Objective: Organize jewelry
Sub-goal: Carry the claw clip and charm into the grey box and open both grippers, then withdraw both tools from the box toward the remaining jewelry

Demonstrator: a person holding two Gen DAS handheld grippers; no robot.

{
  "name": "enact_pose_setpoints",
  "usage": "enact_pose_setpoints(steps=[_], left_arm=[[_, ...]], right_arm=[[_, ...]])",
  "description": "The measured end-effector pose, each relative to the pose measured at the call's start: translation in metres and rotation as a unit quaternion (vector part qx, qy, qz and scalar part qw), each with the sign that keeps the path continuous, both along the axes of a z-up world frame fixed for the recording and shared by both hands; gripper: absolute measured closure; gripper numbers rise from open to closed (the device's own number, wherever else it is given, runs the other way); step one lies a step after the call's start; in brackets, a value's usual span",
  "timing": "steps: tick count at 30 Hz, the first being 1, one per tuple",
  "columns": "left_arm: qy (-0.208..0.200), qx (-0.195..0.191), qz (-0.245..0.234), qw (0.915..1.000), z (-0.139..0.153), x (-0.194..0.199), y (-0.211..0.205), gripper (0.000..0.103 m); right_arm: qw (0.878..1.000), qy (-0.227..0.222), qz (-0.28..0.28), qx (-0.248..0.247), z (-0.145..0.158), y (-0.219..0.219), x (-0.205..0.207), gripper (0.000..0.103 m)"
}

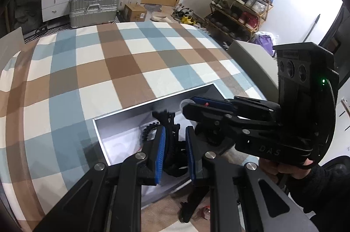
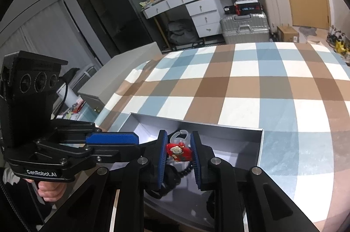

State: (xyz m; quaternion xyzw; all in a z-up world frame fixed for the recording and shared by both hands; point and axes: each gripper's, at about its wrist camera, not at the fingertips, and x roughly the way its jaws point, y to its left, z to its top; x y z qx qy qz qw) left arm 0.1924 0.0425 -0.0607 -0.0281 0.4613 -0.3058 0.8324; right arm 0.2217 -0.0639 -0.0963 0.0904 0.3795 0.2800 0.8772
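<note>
A shallow white open box (image 1: 122,116) lies on a checked cloth; it also shows in the right wrist view (image 2: 260,140). My left gripper (image 1: 175,152) hangs over the box with its blue pads around black jewelry (image 1: 172,138), a beaded strand and dark cords; whether the pads touch it is unclear. My right gripper (image 2: 179,153) is shut on a red cartoon ring with a clear band (image 2: 178,150), held over the box. The same right gripper (image 1: 190,104) reaches in from the right in the left wrist view. A black bead strand (image 2: 186,170) lies beneath it.
The checked cloth (image 1: 109,68) covers the surface beyond the box. A grey box lid (image 2: 122,76) lies at the cloth's left edge in the right wrist view. Suitcases (image 1: 94,6), drawers and a shoe rack (image 1: 240,6) stand behind. A small red item (image 1: 205,212) lies near the box's front.
</note>
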Motion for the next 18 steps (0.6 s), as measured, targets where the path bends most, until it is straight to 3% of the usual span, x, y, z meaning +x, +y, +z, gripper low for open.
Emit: enact_pose_setpoints(steps=[4,6,7,8,13,18], left_arm=[[0.006,0.01,0.02,0.9997,-0.005,0.005,0.003,0.087],[0.006,0.008,0.042,0.999,-0.005,0.005,0.006,0.07],[0.002,0.004,0.052,0.9986,-0.004,0.003,0.009,0.054],[-0.002,-0.002,0.058,0.9983,-0.003,0.001,0.01,0.044],[-0.029,0.013,0.066,0.9973,0.006,-0.011,0.006,0.042],[-0.035,0.032,0.077,0.9959,0.008,-0.02,0.003,0.041]], right_arm=[[1.0,-0.009,0.005,-0.001,0.001,0.001,-0.004,0.075],[1.0,-0.015,0.003,0.002,0.003,0.0,-0.009,0.071],[1.0,-0.017,-0.001,0.004,0.004,-0.002,-0.011,0.069],[1.0,-0.017,-0.003,0.005,0.005,-0.004,-0.013,0.068],[0.999,-0.024,-0.019,0.013,0.013,-0.018,-0.023,0.051],[0.999,-0.042,-0.025,0.02,0.025,-0.028,-0.039,0.046]])
